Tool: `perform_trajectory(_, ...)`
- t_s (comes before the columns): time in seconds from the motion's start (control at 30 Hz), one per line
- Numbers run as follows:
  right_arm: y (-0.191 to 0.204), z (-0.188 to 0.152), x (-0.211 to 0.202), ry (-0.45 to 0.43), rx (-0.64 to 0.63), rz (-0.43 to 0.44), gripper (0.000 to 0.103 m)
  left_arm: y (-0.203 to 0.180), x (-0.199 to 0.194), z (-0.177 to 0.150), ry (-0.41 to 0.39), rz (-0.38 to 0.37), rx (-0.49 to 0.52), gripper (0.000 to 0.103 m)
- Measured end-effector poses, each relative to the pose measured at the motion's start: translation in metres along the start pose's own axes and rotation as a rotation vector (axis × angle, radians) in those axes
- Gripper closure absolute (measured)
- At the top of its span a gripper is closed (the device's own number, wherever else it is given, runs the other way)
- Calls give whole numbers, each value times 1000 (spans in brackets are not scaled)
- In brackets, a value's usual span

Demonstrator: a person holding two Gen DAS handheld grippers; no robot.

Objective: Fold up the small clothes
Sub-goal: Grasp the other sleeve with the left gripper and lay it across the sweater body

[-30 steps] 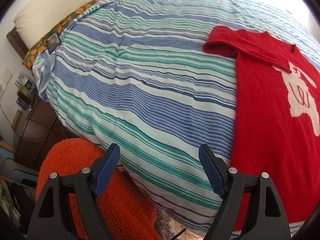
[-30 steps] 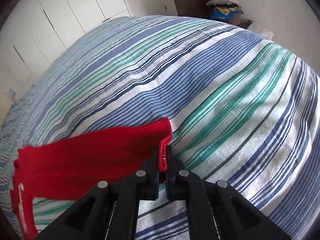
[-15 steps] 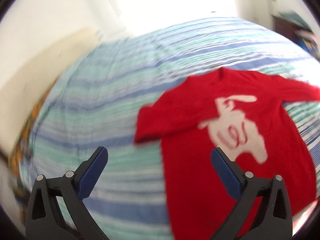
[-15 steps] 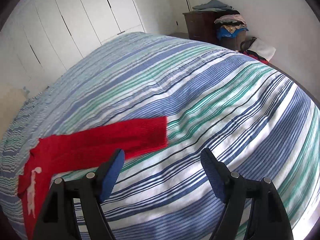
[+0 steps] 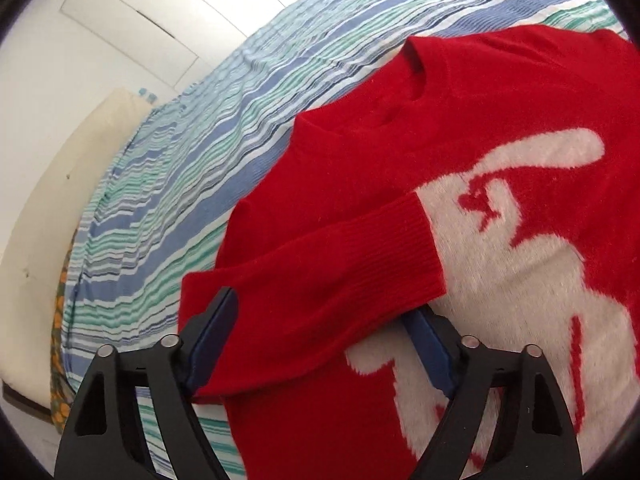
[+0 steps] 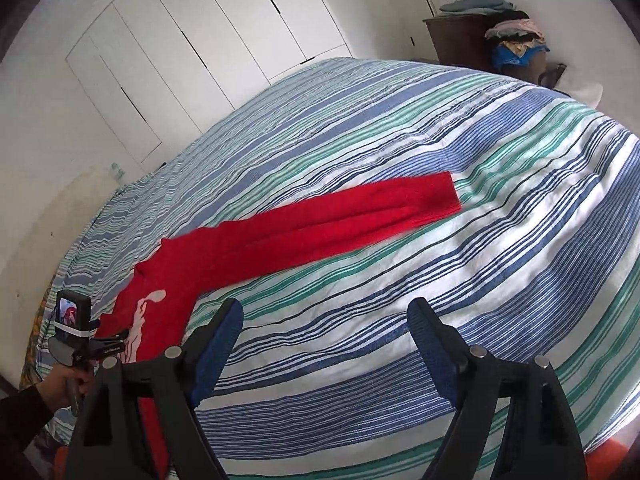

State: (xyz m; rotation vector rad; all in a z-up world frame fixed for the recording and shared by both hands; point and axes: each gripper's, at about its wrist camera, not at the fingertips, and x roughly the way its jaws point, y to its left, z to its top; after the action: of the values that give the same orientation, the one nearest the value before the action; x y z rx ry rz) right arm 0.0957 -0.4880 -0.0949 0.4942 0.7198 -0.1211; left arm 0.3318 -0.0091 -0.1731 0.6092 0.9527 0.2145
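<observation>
Early stage — red sweater [image 5: 500,128] flat on bed [image 6: 400,128]; left tongs [image 5: 320,344] closing around folded-in sleeve [image 5: 340,264]; right tongs [image 6: 326,344] wide, empty; other sleeve [image 6: 340,220] outstretched — body unfolded.

Striped bed cover [image 6: 400,128] with red sweater [image 6: 320,232] spread flat

Your left gripper [image 5: 320,344] is closing around the folded-over sleeve [image 5: 320,264] of the red sweater [image 5: 460,120], the sleeve lying between its blue pads [image 5: 212,332]. The sleeve's cuff rests on the sweater's white rabbit motif [image 5: 520,248]. Underneath lies the striped bedspread [image 5: 180,184].
</observation>
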Motion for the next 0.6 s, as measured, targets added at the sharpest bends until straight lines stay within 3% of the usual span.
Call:
perform_trajectory(0.03, 2, -1, 2, 9, -1, -2, 20, 2, 2, 2, 5, -22, -19, 73)
perform_trajectory(0.07, 4, -2, 5, 14, -10, -1, 20, 8, 7, 2, 33, -63, -54, 99)
perform_trajectory(0.13, 12, -4, 7, 18, -38, -5, 20, 32, 9, 0, 48, -134, -193, 100)
perform_trajectory(0.2, 19, -6, 8, 20, -72, -13, 20, 76, 4, -9, 42, -158, -365, 100)
perform_trajectory(0.3, 31, -9, 9, 23, -137, -20, 20, 165, -4, -46, 37, -180, -639, 100)
perform_trajectory(0.43, 43, -16, 14, 45, -205, -9, 20, 285, 6, -148, 99, -107, -955, 100)
perform_trajectory(0.5, 47, -20, 20, 65, -221, -12, 20, 319, 19, -201, 168, -27, -1036, 99)
perform_trajectory(0.57, 49, -24, 27, 85, -227, -15, 20, 334, 38, -244, 233, -8, -1106, 98)
perform_trajectory(0.6, 50, -26, 30, 99, -228, -17, 20, 337, 48, -262, 266, -19, -1138, 92)
